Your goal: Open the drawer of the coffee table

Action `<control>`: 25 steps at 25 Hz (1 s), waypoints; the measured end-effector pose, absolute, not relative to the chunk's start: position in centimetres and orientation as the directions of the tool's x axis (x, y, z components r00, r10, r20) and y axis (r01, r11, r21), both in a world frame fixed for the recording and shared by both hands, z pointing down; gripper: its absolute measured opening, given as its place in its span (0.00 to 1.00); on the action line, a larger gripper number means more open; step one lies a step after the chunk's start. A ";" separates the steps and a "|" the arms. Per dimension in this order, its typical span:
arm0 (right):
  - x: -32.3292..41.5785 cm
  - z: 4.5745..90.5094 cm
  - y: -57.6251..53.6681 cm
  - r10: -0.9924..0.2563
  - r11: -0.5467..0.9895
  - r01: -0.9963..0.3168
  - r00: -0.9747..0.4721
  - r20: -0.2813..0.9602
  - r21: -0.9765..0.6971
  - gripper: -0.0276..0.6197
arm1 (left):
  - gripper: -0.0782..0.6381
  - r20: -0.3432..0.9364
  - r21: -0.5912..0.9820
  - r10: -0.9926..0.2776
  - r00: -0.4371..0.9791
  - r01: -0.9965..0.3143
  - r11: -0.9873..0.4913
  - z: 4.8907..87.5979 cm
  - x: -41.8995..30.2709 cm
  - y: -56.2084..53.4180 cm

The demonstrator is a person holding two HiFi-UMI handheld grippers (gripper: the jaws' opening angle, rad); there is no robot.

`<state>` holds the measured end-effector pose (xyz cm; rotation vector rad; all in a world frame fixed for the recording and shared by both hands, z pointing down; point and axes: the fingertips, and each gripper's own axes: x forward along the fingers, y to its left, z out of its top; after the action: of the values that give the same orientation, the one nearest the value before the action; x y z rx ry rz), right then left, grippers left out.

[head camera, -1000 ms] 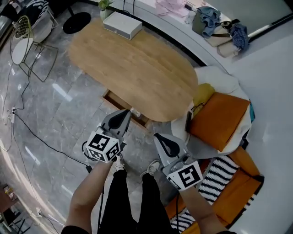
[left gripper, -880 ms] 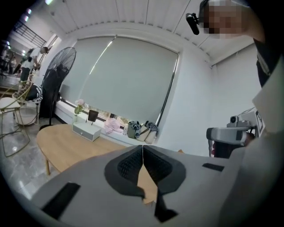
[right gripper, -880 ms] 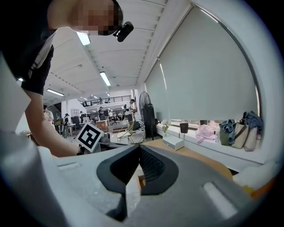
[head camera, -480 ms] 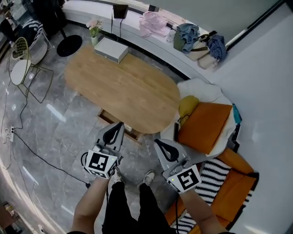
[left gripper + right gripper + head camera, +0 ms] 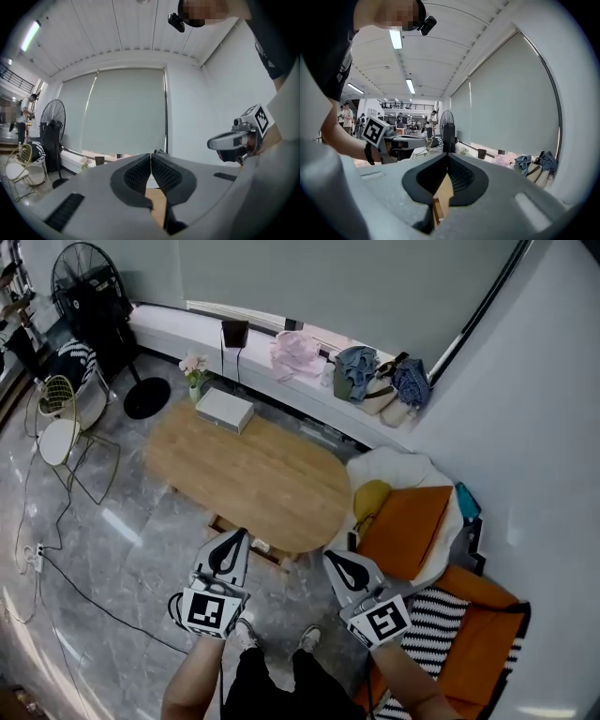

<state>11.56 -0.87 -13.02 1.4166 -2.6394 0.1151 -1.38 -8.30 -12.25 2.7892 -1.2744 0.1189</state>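
Left tongs (image 5: 242,533) and right tongs (image 5: 329,557) are hovering pressed together, empty, above the drawer (image 5: 272,557), which is jutting from under the tabletop (image 5: 244,474). It looks open; pulling further means lowering and spreading first.

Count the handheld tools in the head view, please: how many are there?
2. The left tool, shut, is in front of the open drawer of the coffee table. The right tool, also shut, is to its right, near the orange cushion. None seems hidden.
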 end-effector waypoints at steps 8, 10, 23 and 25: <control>12.9 -18.0 0.2 -0.838 0.542 -0.840 -0.539 0.089 0.015 0.05 | 0.12 -0.049 -0.040 -0.764 0.643 -0.766 -0.642 -20.6 -1.6 -6.0; 13.3 -19.3 0.2 -0.847 0.530 -0.848 -0.528 0.068 0.019 0.05 | 0.12 -0.060 -0.053 -0.769 0.637 -0.771 -0.634 -21.8 -1.8 -5.2; 20.9 -22.9 2.4 -0.930 0.368 -0.929 -0.367 0.030 0.037 0.05 | 0.12 -0.110 -0.064 -0.790 0.602 -0.798 -0.599 -27.1 -4.1 -1.7; 22.5 -23.3 3.0 -0.942 0.334 -0.942 -0.333 0.028 0.044 0.05 | 0.12 -0.113 -0.064 -0.803 0.585 -0.811 -0.582 -27.6 -4.9 -1.4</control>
<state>22.55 3.01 -23.31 1.7851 -2.5261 -0.0300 -4.89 -1.37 -27.58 2.8927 -1.4781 -0.1171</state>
